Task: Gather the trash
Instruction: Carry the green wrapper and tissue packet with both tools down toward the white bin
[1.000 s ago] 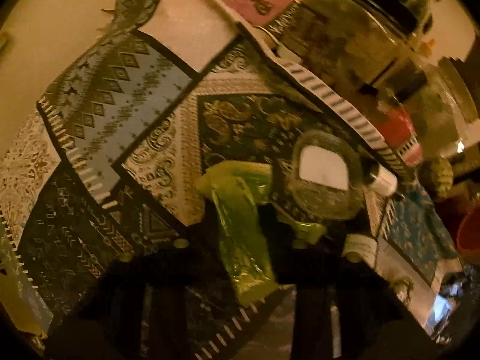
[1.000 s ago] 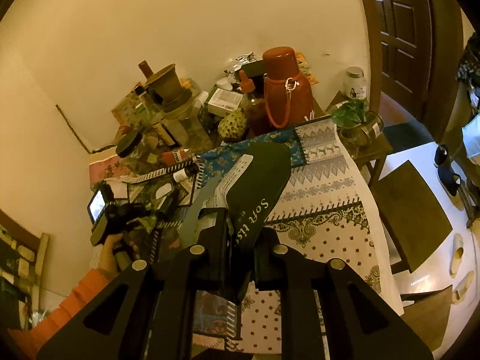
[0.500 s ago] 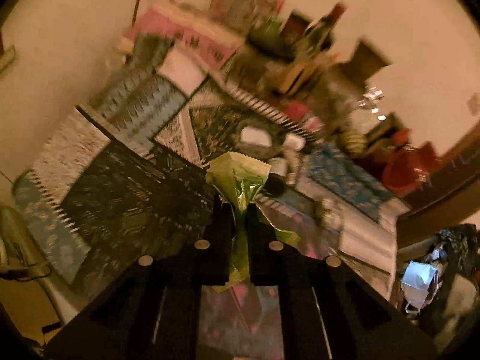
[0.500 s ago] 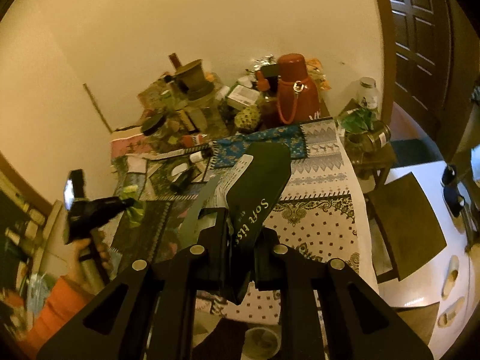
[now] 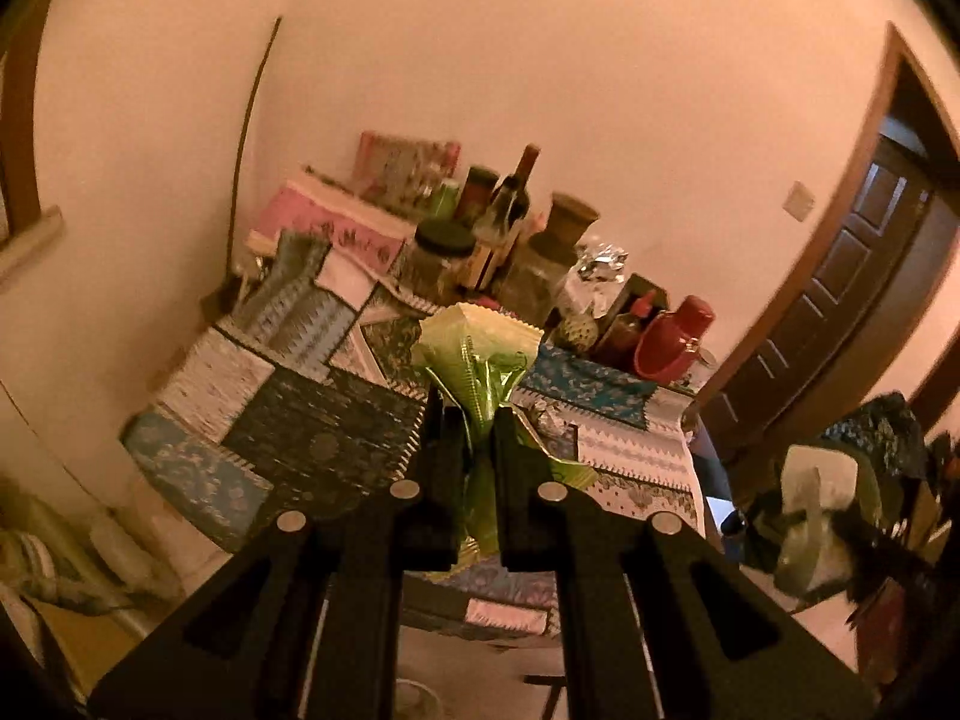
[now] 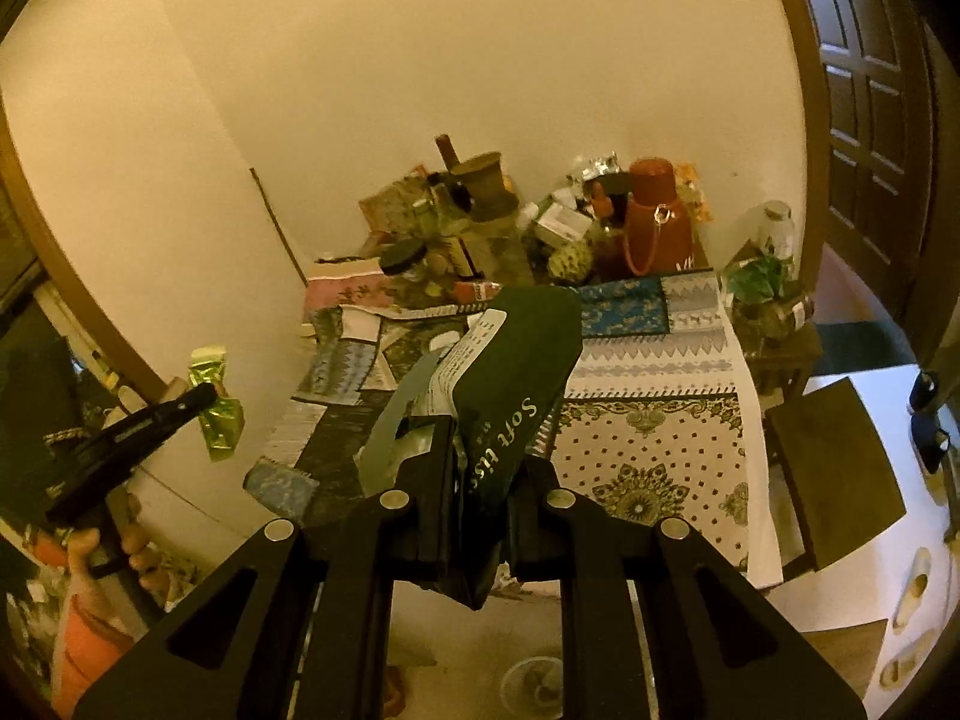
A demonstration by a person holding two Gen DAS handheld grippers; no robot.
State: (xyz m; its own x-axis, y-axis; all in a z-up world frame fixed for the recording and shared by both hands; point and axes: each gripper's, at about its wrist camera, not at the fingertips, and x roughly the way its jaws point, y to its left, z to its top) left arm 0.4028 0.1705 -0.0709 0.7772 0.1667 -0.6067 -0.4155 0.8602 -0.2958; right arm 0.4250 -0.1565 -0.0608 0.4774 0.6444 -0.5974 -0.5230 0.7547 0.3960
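Room: plain cream wall [image 5: 540,60] behind; dark panelled wooden door [image 6: 870,120] at the right side of both views.

Table [image 6: 660,432]: draped in patchwork patterned cloths, blue, black, cream and pink. Its far end, against the wall, is crowded with clutter.

Clutter, far end:
- red flask [image 6: 657,222] with a loop handle, upright, at the right of the group;
- dark-lidded jar [image 5: 441,258], near the middle;
- wine bottle [image 5: 510,198], upright, behind the jar;
- brown pot [image 5: 567,222], beside the bottle;
- crumpled foil [image 5: 594,267], just right of the pot.

Side stand: small wooden stool [image 6: 780,348] beside the table's right edge, bearing a leafy green plant [image 6: 759,279] and a glass jar [image 6: 777,228].

Right gripper [image 6: 480,450]: jaws nearly closed, clamped on a dark green tissue packet [image 6: 522,372] printed "Soft tis…", with a pale printed flap along its left side. The packet is held up in the air above the table's near end.

Left gripper [image 5: 477,420]: jaws nearly closed, pinching a shiny green wrapper [image 5: 480,348] by its crumpled middle; the serrated top edge fans out above the fingertips. The wrapper is off the table, held in the air. In the right wrist view this gripper sits at the far left, beside the table's left edge, with the person's hand [image 6: 108,546] around its handle and an orange sleeve [image 6: 84,636] below.
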